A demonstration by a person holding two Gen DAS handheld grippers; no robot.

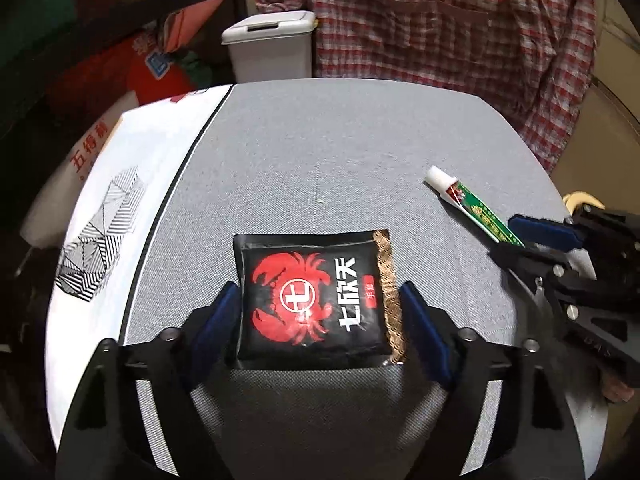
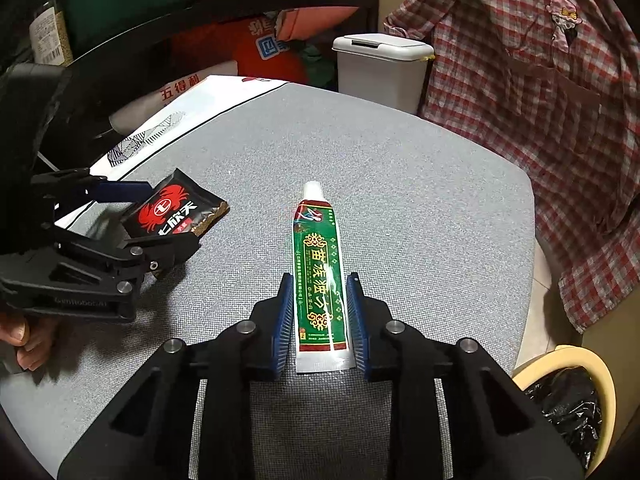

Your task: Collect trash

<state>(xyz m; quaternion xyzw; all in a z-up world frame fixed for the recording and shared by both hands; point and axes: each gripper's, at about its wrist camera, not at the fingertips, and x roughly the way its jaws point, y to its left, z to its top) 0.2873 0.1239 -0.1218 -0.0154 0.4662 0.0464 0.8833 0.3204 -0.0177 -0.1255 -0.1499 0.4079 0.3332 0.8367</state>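
Note:
A black sachet (image 1: 316, 300) with a red crab print lies flat on the grey table (image 1: 320, 152). My left gripper (image 1: 318, 300) straddles it, one blue pad close to each side edge. The sachet is not buckled or lifted, so the jaws stand open. A green ointment tube (image 2: 319, 268) with a white cap lies flat, cap pointing away. My right gripper (image 2: 320, 312) has a pad close along each side of its lower half, with a thin gap on the right. The right gripper (image 1: 532, 236) and tube (image 1: 464, 200) also show in the left wrist view, the left gripper (image 2: 156, 220) and sachet (image 2: 176, 210) in the right.
A white lidded bin (image 2: 380, 68) stands behind the table's far edge, next to a hanging red plaid shirt (image 2: 520, 80). A yellow bin with a black liner (image 2: 568, 400) sits low at the right. A white printed sheet (image 1: 120, 208) covers the table's left side. Cluttered shelves stand behind.

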